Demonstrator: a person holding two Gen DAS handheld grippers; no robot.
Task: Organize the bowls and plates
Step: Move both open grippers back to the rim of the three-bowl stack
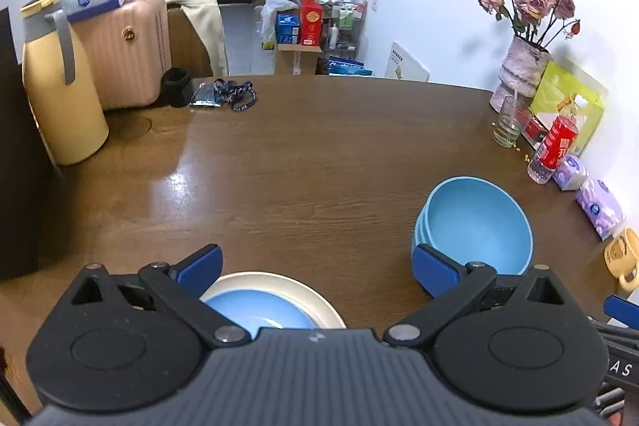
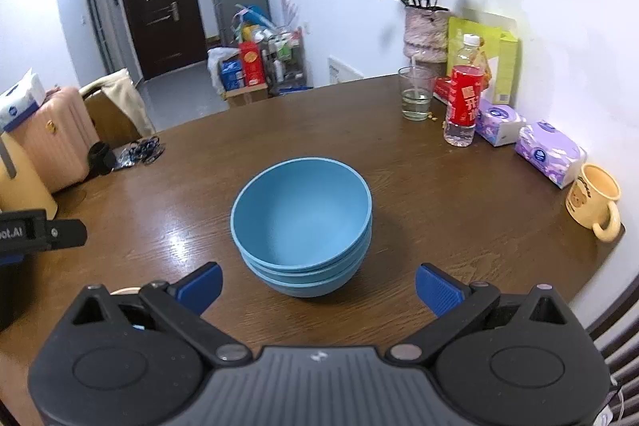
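In the left wrist view, the left gripper hangs with its blue pads spread wide and nothing between them, over the near edge of the wooden table; a blue plate resting on a cream plate sits at about 7 o'clock, half hidden under the gripper body, while the stack of blue bowls stands at 4 o'clock, just behind the right pad. The risk here is that pad clipping the bowl rim on a swing, tipping the stack. In the right wrist view, the right gripper is likewise spread and empty, with the nested bowls centred just ahead. A careless push forward could shove them toward the glass and bottle at 1 o'clock (both look easily toppled), or a one-sided pinch could lift only the top bowl.
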